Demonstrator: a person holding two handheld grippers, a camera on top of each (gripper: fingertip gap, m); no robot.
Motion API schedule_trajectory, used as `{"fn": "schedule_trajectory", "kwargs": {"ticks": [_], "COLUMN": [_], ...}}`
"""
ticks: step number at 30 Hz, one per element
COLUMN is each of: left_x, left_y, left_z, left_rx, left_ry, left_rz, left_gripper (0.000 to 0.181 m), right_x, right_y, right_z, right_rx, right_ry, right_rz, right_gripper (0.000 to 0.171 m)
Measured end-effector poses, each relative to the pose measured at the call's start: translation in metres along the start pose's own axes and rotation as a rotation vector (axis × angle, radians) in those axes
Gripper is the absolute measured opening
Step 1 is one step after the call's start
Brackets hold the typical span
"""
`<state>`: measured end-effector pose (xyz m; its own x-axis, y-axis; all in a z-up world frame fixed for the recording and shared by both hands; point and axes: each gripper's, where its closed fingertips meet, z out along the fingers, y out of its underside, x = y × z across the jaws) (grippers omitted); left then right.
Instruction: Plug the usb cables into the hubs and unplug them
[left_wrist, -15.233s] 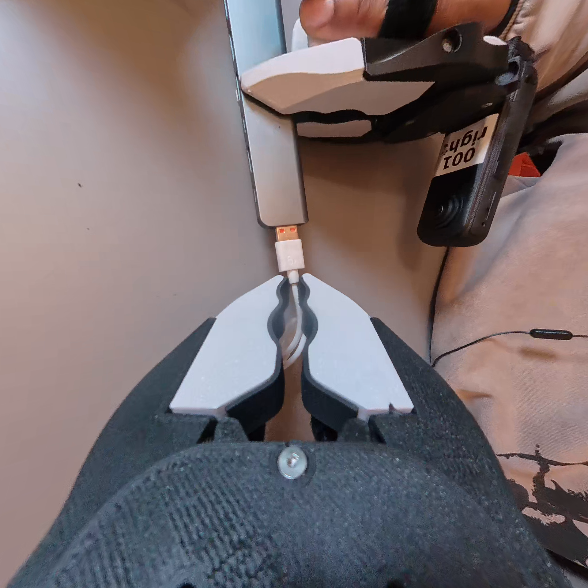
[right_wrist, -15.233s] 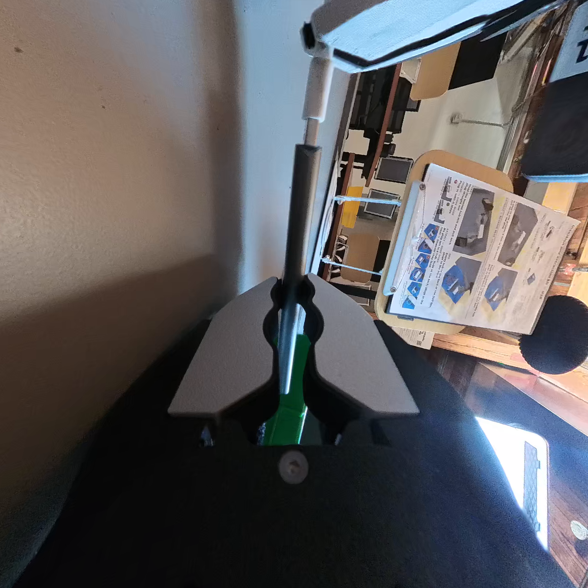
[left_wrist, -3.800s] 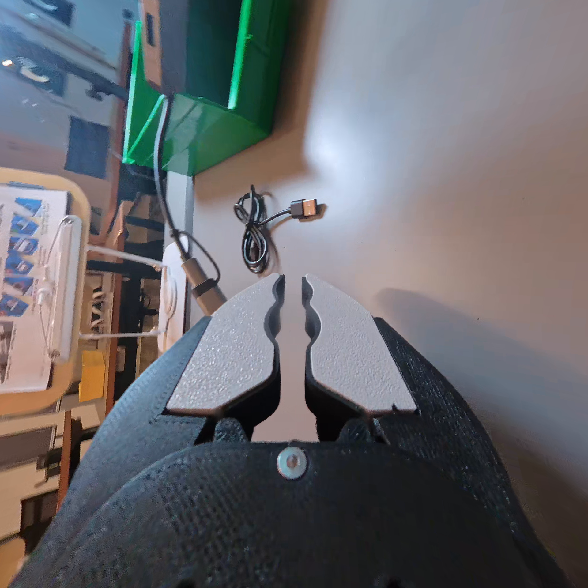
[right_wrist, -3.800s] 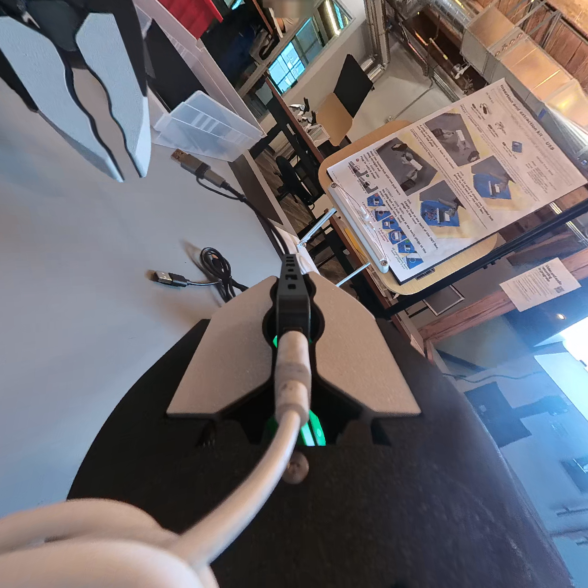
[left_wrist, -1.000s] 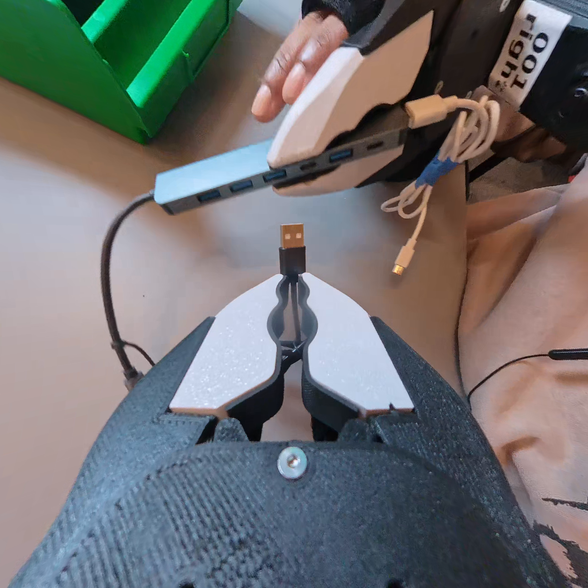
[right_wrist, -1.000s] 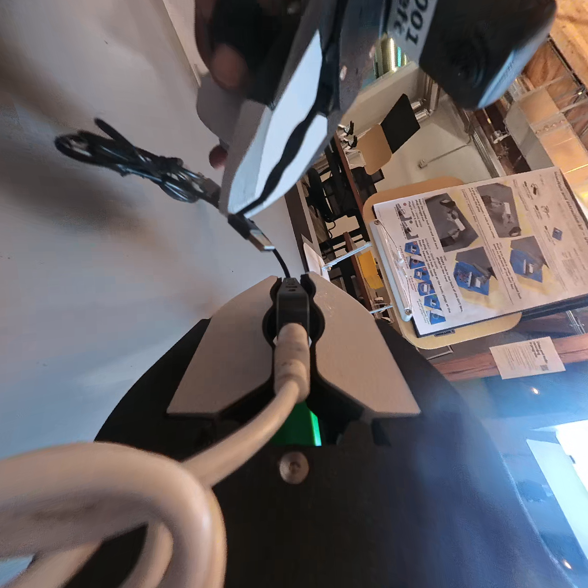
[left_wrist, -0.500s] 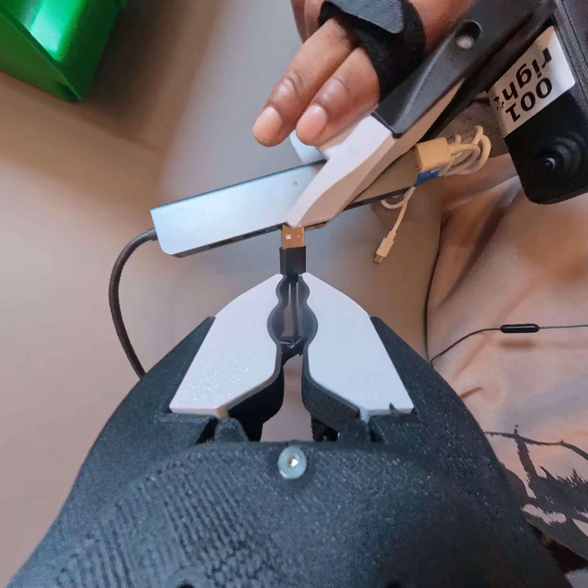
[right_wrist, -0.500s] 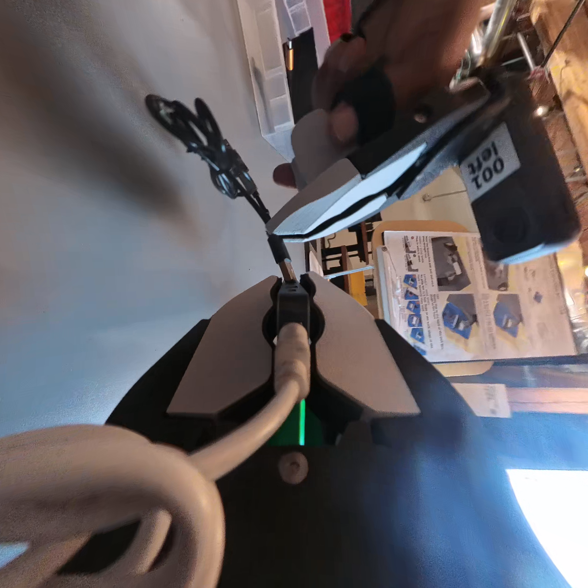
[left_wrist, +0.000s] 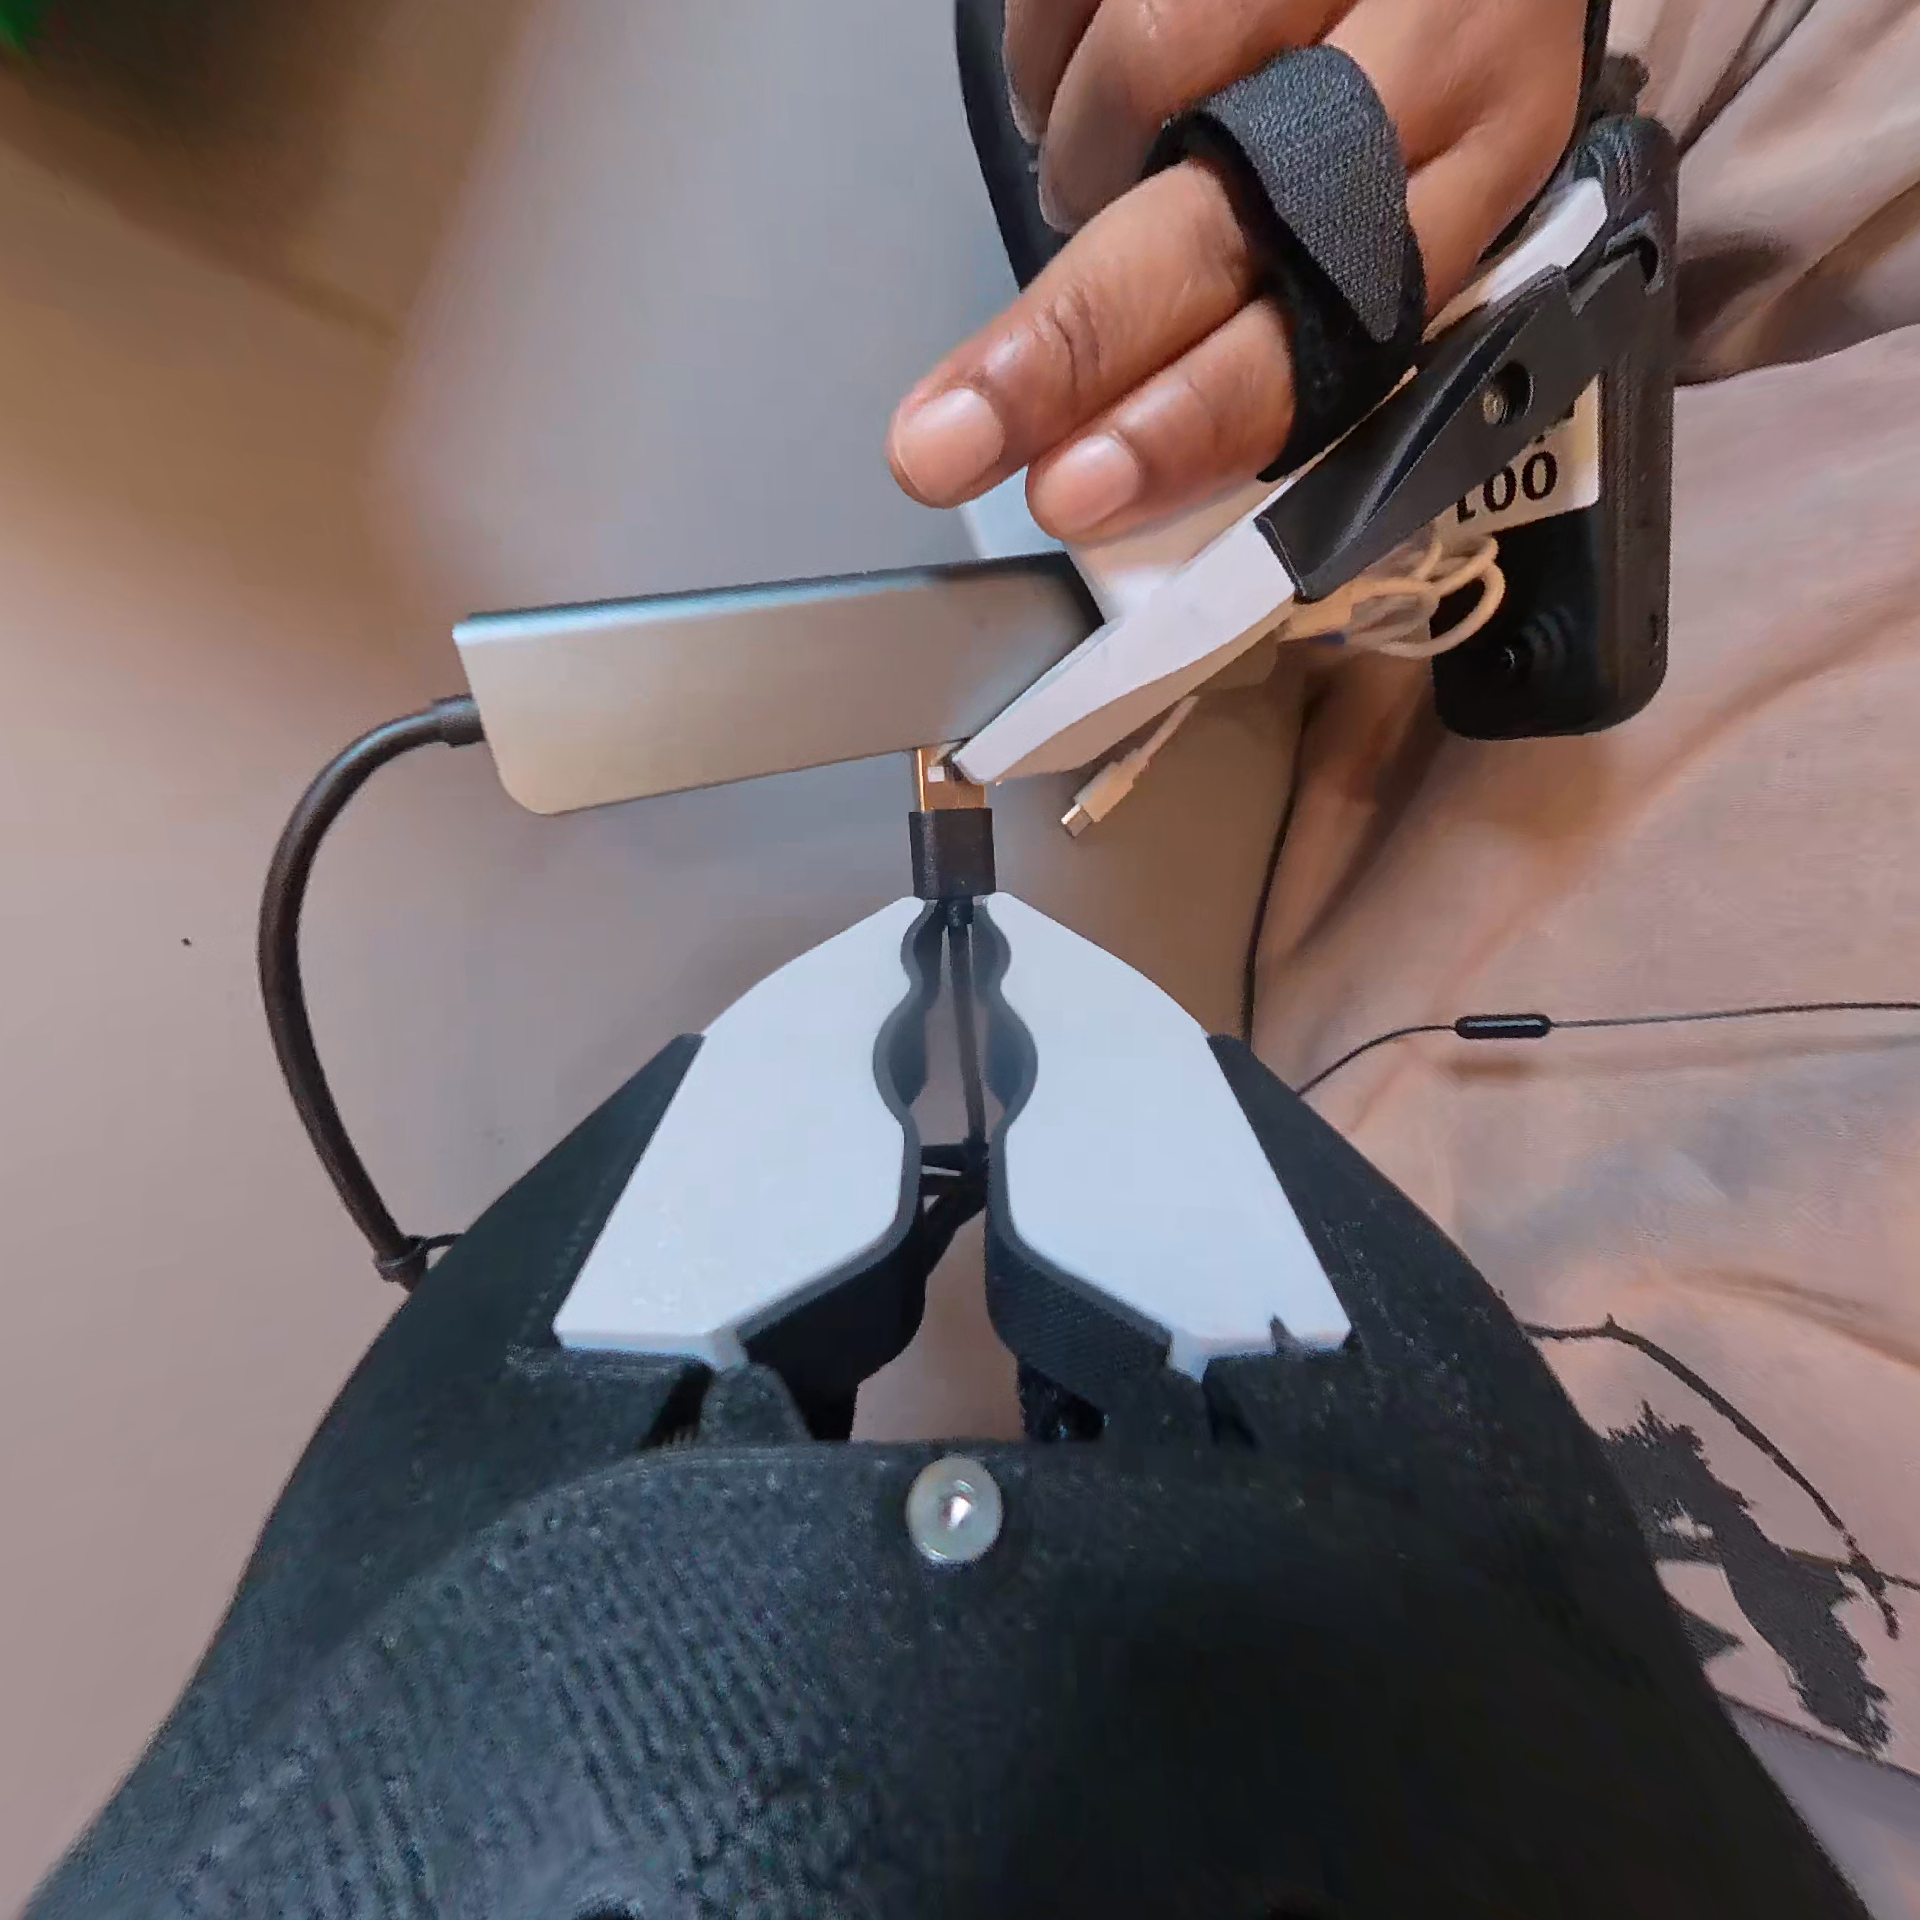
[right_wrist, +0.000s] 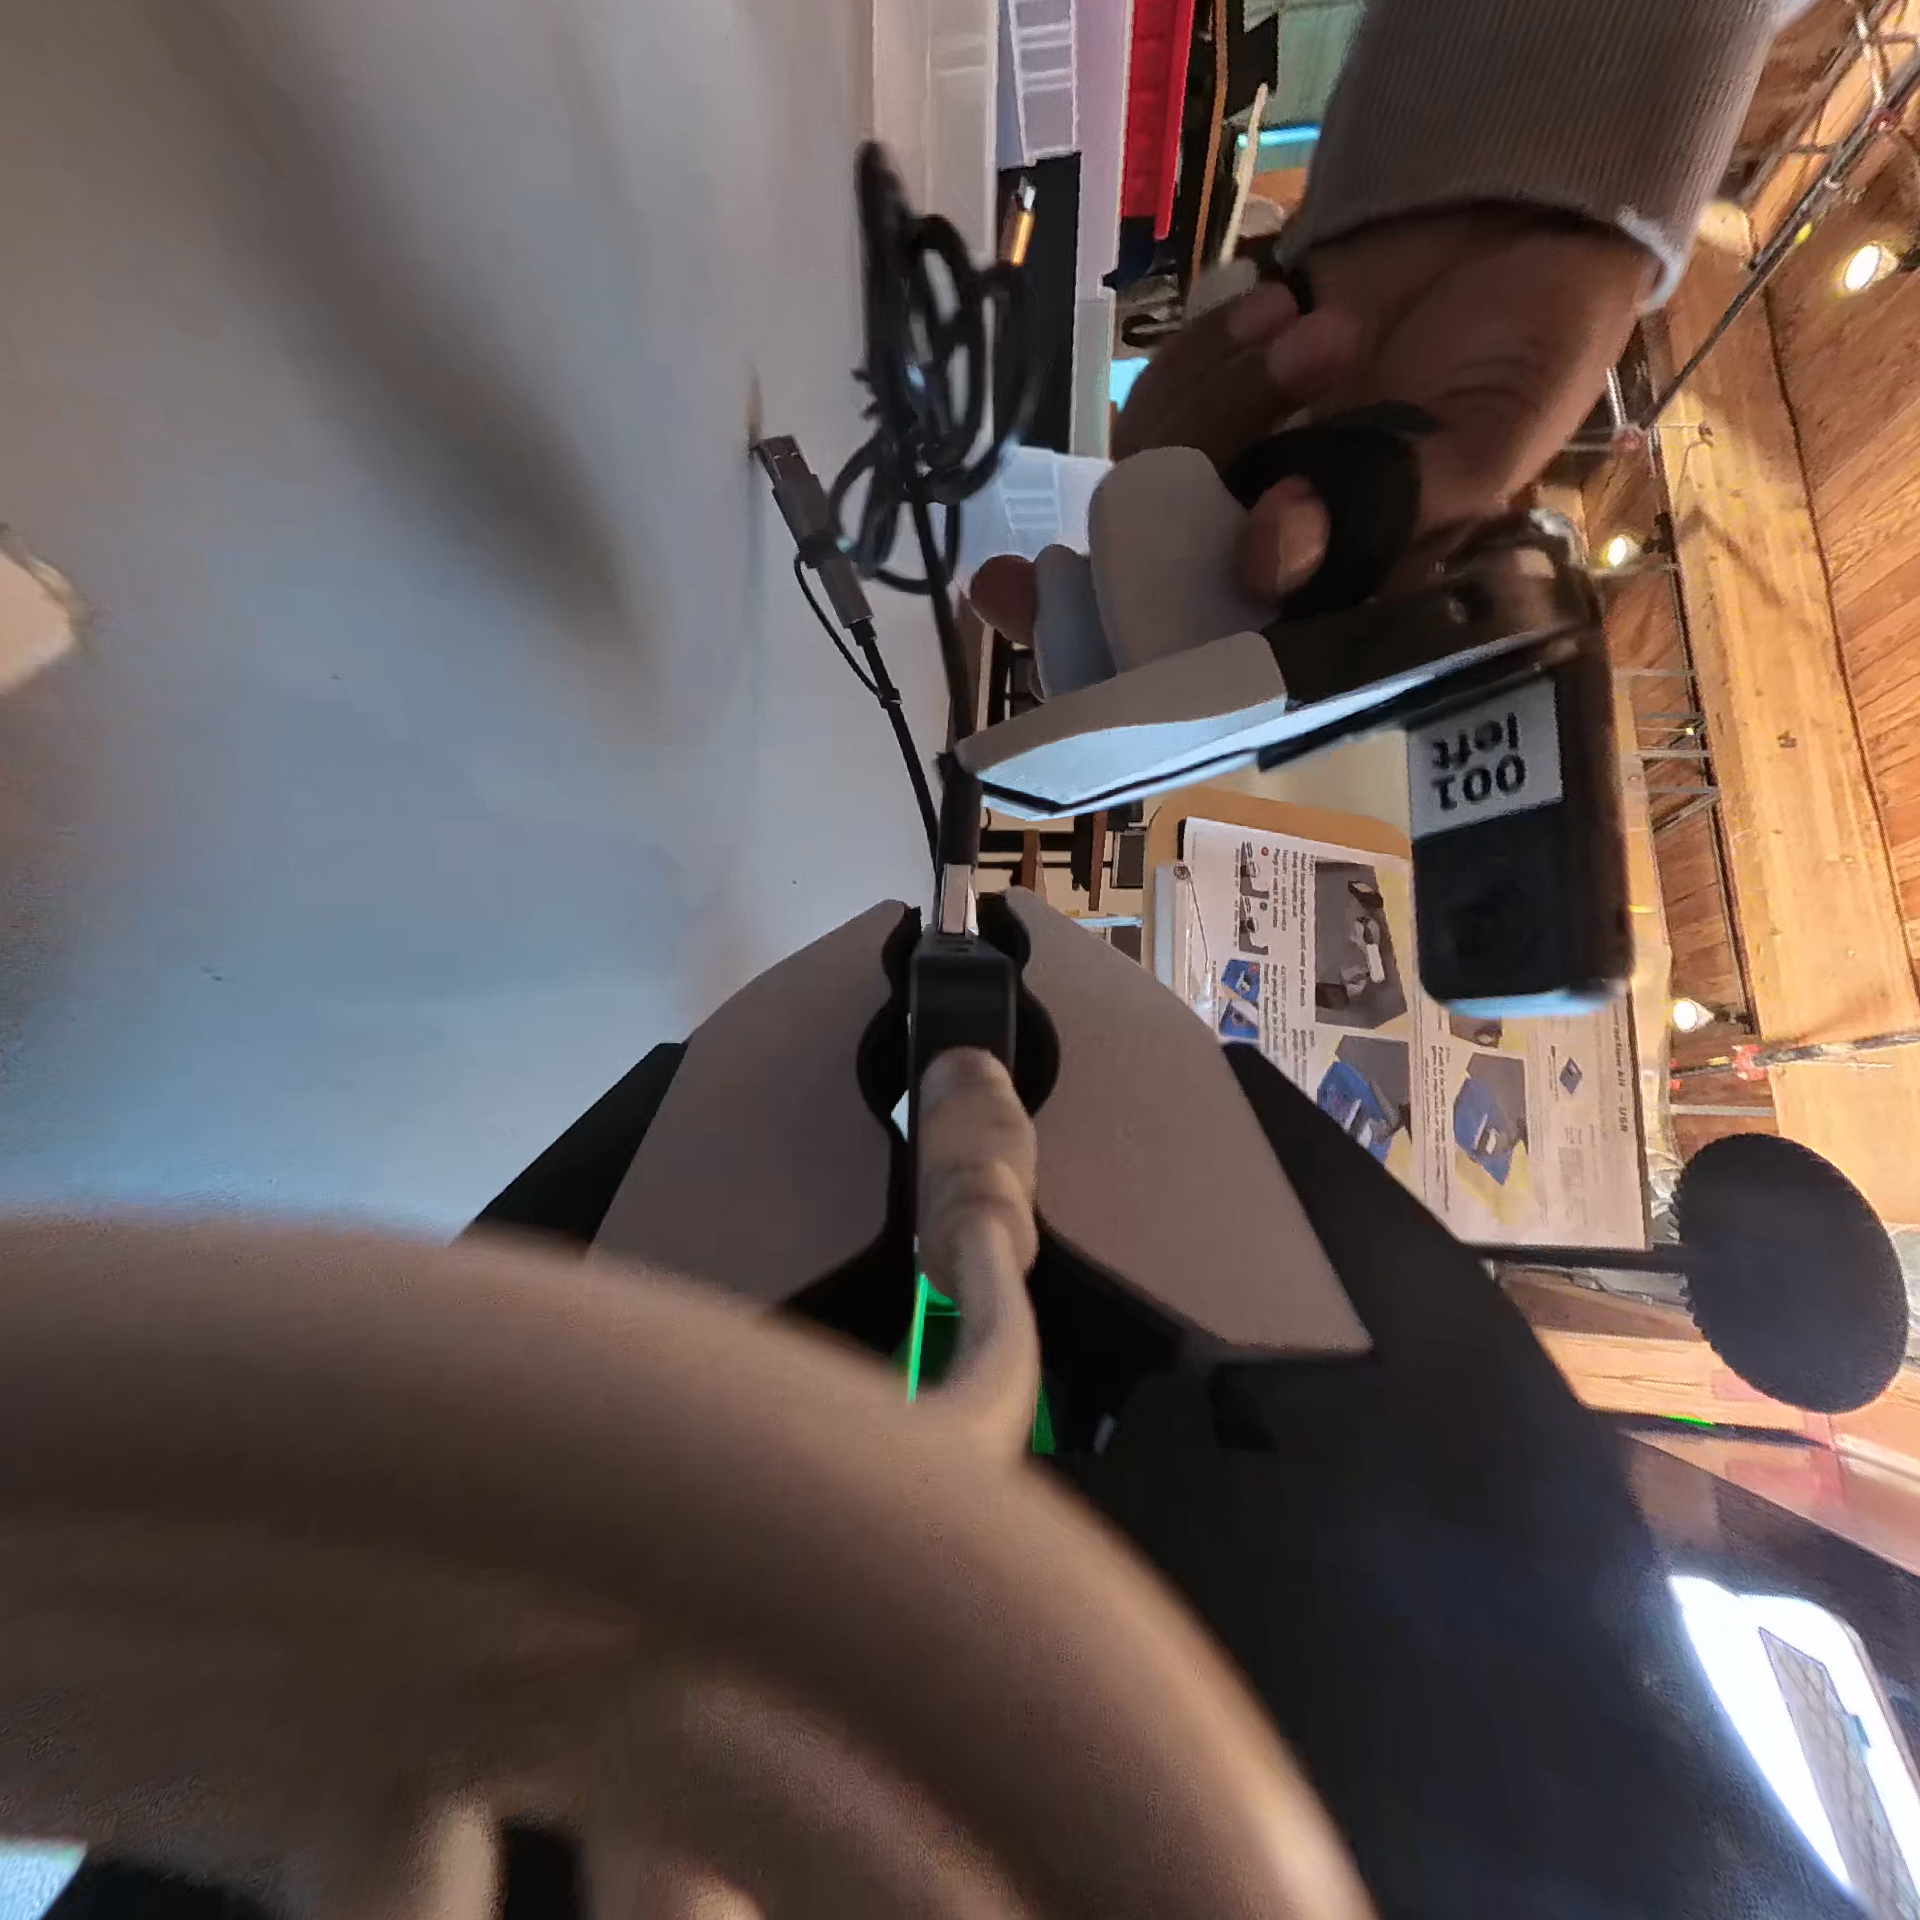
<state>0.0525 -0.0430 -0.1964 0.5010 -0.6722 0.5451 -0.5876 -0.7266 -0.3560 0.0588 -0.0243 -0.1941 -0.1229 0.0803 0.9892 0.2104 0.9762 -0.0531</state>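
My left gripper (left_wrist: 951, 904) is shut on the thin black USB cable just behind its black plug (left_wrist: 948, 854). The plug's gold tip (left_wrist: 940, 784) is partly inside a port on the long edge of the grey hub (left_wrist: 727, 686). My right gripper (right_wrist: 958, 914) is shut on the hub (right_wrist: 961, 997), seen end-on there, with the plug's metal tip (right_wrist: 954, 894) meeting it. A white cable plug (right_wrist: 971, 1143) sticks out of the hub's near end. In the left wrist view the right gripper (left_wrist: 997, 748) clamps the hub's right end. The left gripper (right_wrist: 966, 764) also shows in the right wrist view.
The hub's dark lead (left_wrist: 301, 935) loops down to the left over the table (left_wrist: 208, 520). A bundled white cable (left_wrist: 1434, 613) hangs by the right gripper. The black cable's coil (right_wrist: 925, 343) and the hub lead's plug (right_wrist: 800, 488) hang above the table. A poster board (right_wrist: 1403, 1039) stands beyond the table edge. The tips of both grippers are at nearly the same place.
The left gripper picked up the black USB cable and brought its plug to the hub. The gap has closed and the gold tip now sits partly in a port. The hub has tilted edge-on.
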Motion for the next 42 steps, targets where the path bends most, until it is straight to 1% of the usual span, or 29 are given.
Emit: {"fn": "schedule_trajectory", "kwargs": {"ticks": [4,8,11,13,17,18,23,25,26,28,29,30,37,39,42], "left_x": [-0.003,-0.006,-0.006,-0.007,-0.005,-0.005,-0.002,0.001,0.003,0.005,0.005,0.006,0.014,0.013,0.014], "left_y": [-0.009,-0.024,-0.025,-0.026,-0.026,-0.027,-0.026,-0.021,-0.018,-0.013,-0.011,-0.009,0.002,0.004,0.009], "left_z": [-0.002,-0.005,0.000,-0.001,-0.001,-0.002,-0.005,-0.001,0.001,0.006,0.008,0.010,0.014,0.015,0.017], "left_rx": [0.129,0.221,0.177,0.170,0.211,0.232,0.311,0.320,0.325,0.329,0.333,0.333,0.337,0.328,0.313], "left_ry": [-0.008,-0.040,-0.077,-0.083,-0.046,-0.042,0.008,0.022,0.032,0.048,0.049,0.057,0.065,0.056,0.091], "left_rz": [-0.028,-0.051,0.002,0.013,-0.001,-0.006,-0.029,-0.036,-0.042,-0.053,-0.059,-0.063,-0.081,-0.117,-0.196], "left_gripper": [0.006,0.005,0.005,0.005,0.006,0.006,0.005,0.005,0.005,0.005,0.005,0.005,0.005,0.005,0.005], "right_x": [0.007,0.004,0.004,0.005,0.017,0.019,0.027,0.024,0.019,0.008,0.006,0.007,0.003,0.002,0.005], "right_y": [0.004,-0.012,-0.020,-0.016,-0.002,0.001,0.021,0.033,0.040,0.047,0.042,0.038,0.024,0.023,0.017], "right_z": [-0.001,0.001,0.004,0.002,-0.002,-0.002,-0.003,-0.001,0.001,0.004,0.005,0.004,0.004,0.006,0.008], "right_rx": [-0.011,0.036,0.042,0.035,0.006,-0.001,-0.078,-0.124,-0.162,-0.200,-0.174,-0.153,-0.083,-0.099,-0.094], "right_ry": [0.019,0.018,0.006,0.012,0.074,0.077,0.095,0.071,0.043,-0.006,-0.013,0.005,-0.022,-0.028,-0.017], "right_rz": [0.037,0.012,0.020,0.034,0.103,0.137,0.243,0.277,0.286,0.272,0.236,0.200,0.150,0.118,0.059], "right_gripper": [0.011,0.011,0.011,0.011,0.014,0.013,0.034,0.043,0.043,0.028,0.014,0.012,0.011,0.011,0.011]}}
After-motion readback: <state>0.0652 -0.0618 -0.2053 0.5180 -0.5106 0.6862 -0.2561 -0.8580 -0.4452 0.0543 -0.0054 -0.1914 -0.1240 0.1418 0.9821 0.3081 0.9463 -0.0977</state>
